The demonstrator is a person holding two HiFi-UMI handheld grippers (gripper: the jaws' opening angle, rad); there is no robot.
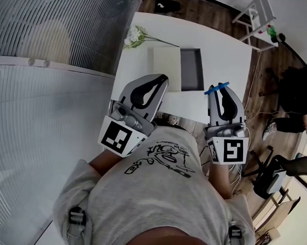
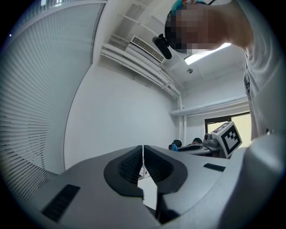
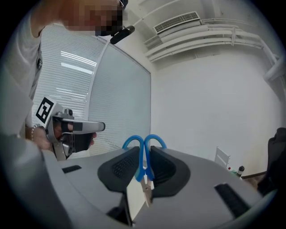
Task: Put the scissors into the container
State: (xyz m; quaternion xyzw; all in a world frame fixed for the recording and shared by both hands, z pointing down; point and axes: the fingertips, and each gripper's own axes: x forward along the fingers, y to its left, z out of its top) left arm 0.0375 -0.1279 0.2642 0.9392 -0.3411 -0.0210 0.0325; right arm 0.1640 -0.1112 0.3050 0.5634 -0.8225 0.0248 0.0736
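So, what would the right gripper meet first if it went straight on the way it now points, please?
Nothing close, it seems: the right gripper, shut on the scissors, aims at open air, then the far white wall; depth is unclear.

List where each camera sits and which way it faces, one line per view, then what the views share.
Head view: on the person's head, looking steeply down at the table and container; shows the shirt, left tongs and right tongs.
Left gripper view: rides the left tongs, aimed up at wall and ceiling vent; shows its shut, empty jaws and the shirt.
Right gripper view: rides the right tongs, aimed up at wall and blinds; jaws clamp the scissors.
Shared: scissors appear in head and right gripper views; each gripper view shows the other tongs.
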